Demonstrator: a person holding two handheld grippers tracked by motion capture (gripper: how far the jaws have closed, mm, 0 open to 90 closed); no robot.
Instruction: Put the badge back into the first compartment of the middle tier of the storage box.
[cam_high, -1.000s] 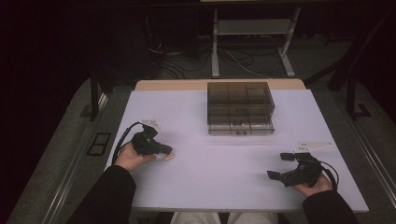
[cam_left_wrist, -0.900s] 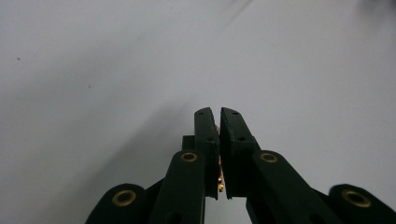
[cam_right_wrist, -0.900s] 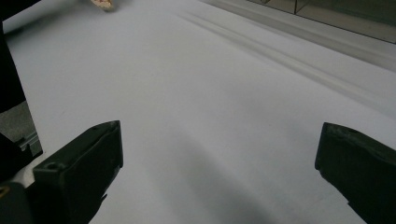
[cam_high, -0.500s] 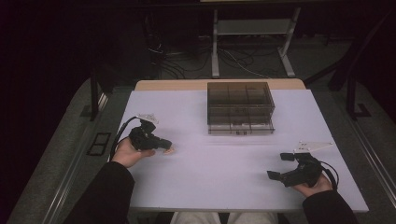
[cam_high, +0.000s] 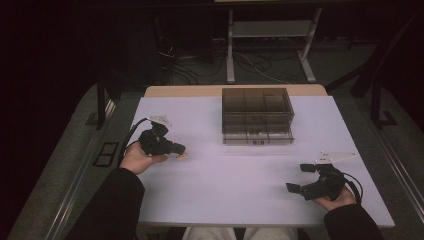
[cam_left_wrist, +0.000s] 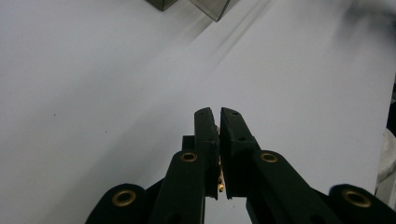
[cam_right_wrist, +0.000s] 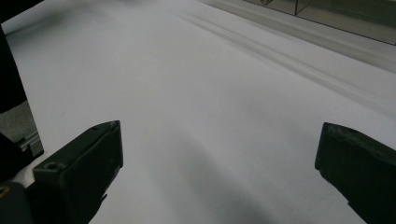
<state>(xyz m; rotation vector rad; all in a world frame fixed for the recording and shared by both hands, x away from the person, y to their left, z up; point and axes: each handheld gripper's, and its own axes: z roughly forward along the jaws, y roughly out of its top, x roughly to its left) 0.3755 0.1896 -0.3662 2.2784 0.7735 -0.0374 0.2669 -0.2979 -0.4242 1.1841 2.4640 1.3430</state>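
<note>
My left gripper (cam_high: 181, 149) hovers over the left part of the white table (cam_high: 225, 200), pointing right, held in a hand with a dark sleeve. In the left gripper view its jaws (cam_left_wrist: 219, 114) stand pressed together with only a thin slit and nothing held between them. My right gripper (cam_high: 298, 177) rests near the front right of the table, pointing left. In the right gripper view it (cam_right_wrist: 219, 135) is wide open, with bare tabletop between the jaws.
A smoky transparent box with compartments and drawers (cam_high: 257, 116) stands at the back middle of the table; its corner (cam_left_wrist: 210, 7) and its edge (cam_right_wrist: 327, 14) also show in the gripper views. Beyond the table are a metal stand (cam_high: 270, 30) and floor cables.
My left gripper has lifted and shifted slightly farther from the person, still shut. The right gripper has stayed in place, open.
</note>
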